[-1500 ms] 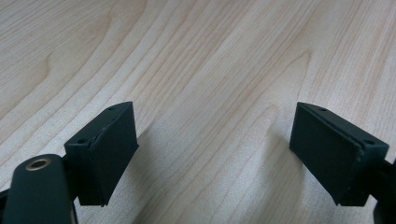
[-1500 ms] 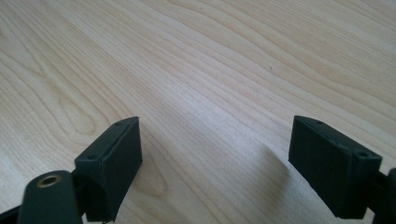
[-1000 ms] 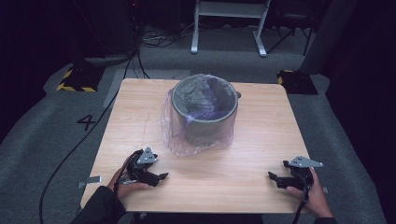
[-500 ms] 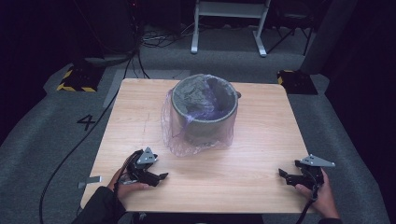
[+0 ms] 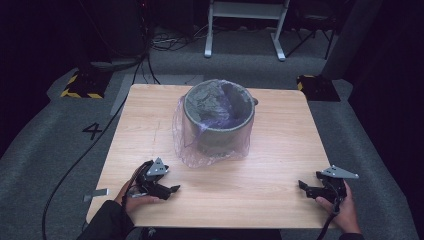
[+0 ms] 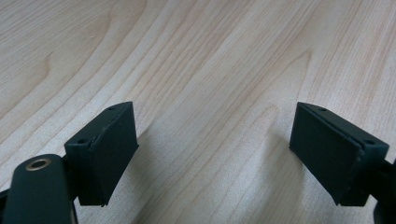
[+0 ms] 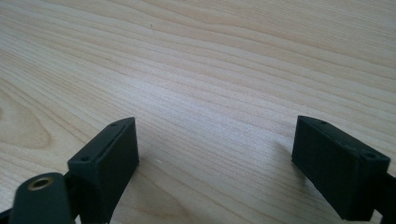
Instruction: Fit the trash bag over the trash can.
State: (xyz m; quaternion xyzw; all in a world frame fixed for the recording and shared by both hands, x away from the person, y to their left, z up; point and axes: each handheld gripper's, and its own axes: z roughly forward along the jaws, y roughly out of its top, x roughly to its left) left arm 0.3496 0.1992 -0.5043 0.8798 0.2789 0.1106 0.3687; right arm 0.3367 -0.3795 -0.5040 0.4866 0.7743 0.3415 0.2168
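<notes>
I rest both tongs, left (image 5: pixel 167 189) and right (image 5: pixel 305 187), wide and empty on the desk (image 5: pixel 280 150), ready for the far bin (image 5: pixel 218 117) with its bag (image 5: pixel 186 145).

A square light-wood desk (image 5: pixel 280 150) stands on grey carpeted floor (image 5: pixel 45 145). On it, a little toward 12 o'clock from its middle, sits a grey round bin (image 5: pixel 218 117) lined with a clear, purplish plastic bag (image 5: pixel 187 145); the bag drapes over the rim and spreads onto the wood around the base, mostly toward 7 o'clock. The rest of the wood grain lies bare toward 3 and 9 o'clock
</notes>
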